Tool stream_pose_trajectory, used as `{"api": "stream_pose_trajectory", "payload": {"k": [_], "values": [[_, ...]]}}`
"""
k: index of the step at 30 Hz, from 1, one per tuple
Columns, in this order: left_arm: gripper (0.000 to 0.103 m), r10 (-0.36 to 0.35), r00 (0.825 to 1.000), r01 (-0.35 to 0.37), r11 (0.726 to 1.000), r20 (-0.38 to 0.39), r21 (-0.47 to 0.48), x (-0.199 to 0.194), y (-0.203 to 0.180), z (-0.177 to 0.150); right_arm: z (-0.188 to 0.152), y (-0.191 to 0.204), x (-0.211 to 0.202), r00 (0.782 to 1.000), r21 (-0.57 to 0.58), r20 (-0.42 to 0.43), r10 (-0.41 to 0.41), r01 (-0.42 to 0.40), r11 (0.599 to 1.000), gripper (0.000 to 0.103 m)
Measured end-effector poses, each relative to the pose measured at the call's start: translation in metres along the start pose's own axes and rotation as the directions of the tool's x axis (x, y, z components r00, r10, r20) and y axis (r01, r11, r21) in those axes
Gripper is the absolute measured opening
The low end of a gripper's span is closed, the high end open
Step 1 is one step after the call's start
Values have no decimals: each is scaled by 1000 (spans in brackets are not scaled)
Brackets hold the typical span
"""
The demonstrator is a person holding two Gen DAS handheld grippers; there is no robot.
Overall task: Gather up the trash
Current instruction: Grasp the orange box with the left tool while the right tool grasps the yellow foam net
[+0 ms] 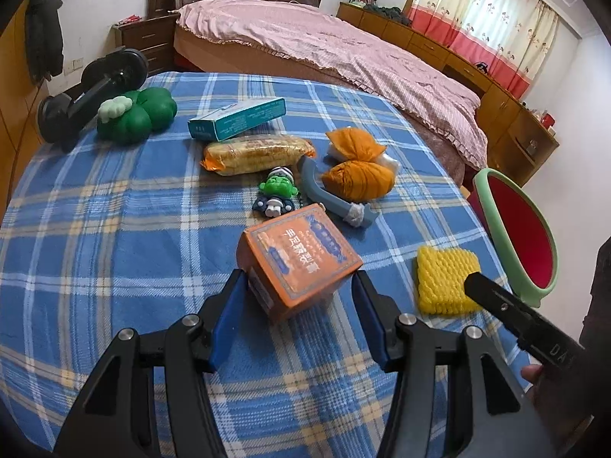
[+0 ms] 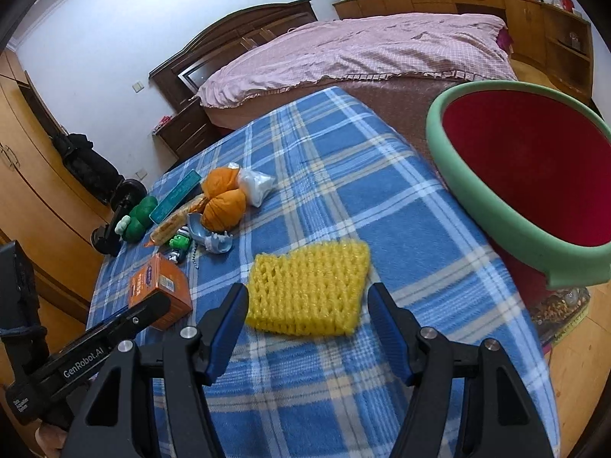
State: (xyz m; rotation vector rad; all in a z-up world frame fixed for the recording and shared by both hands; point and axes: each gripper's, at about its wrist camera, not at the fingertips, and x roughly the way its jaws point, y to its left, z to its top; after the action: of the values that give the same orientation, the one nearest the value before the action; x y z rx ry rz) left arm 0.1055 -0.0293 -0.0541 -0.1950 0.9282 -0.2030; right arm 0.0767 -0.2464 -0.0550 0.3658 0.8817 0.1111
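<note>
- Risk, left side: the orange box (image 1: 298, 259) stands on one corner-edge, tilted, between the spread blue pads of the left tongs (image 1: 298, 297). If the pads close on its slanted faces rather than flat sides, the box will probably twist out or crush, since it looks like thin card.
- Risk, right side: the yellow foam net (image 2: 309, 286) is soft and lies flat on the plaid desk (image 2: 343, 175). A shallow grip by the right tongs (image 2: 307, 305) would likely pinch only its near edge, or catch the cloth with it.
- Risk, shared: the two tools work close together; the right one shows at the left view's edge, so a collision is possible.
- Left tongs: apart, nothing clamped; the box's near end sits in the gap, just touching or nearly touching the left pad.
- Right tongs: apart, empty; the net lies just ahead, its near edge between the tips.
- Bin (image 2: 496, 206): green-rimmed, red inside, beside the desk's right edge, near the net.
</note>
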Motion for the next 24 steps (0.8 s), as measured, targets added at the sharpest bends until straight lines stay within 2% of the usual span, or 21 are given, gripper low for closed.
{"api": "stream_pose_trajectory", "payload": {"k": [2,4,6,9,16,19,24], "values": [[57,3,1000,-3,1000,4,1,1,0,1,0,0,3,1000,-1,-3,-2,2,1000,67],[54,-6,1000,6,1000,0,-3,2,1,1,0,-1,7,1000,1,-11,-2,2,1000,59],[47,-28,999,27,999,-16,-17,6,4,1,-1,1,10,1000,-17,-3,-12,12,1000,56],[30,-73,996,69,995,-52,-70,15,12,1,-2,3,11,999,-46,8,-40,40,998,48],[14,-106,994,104,990,-16,-97,12,17,0,-1,0,14,999,-42,12,-46,47,998,23],[12,-107,994,107,990,9,-94,5,19,1,-1,2,11,999,-44,28,-40,42,998,13],[12,-91,995,93,991,30,-94,-2,21,4,1,3,-4,997,-47,75,-16,19,999,12]]}}
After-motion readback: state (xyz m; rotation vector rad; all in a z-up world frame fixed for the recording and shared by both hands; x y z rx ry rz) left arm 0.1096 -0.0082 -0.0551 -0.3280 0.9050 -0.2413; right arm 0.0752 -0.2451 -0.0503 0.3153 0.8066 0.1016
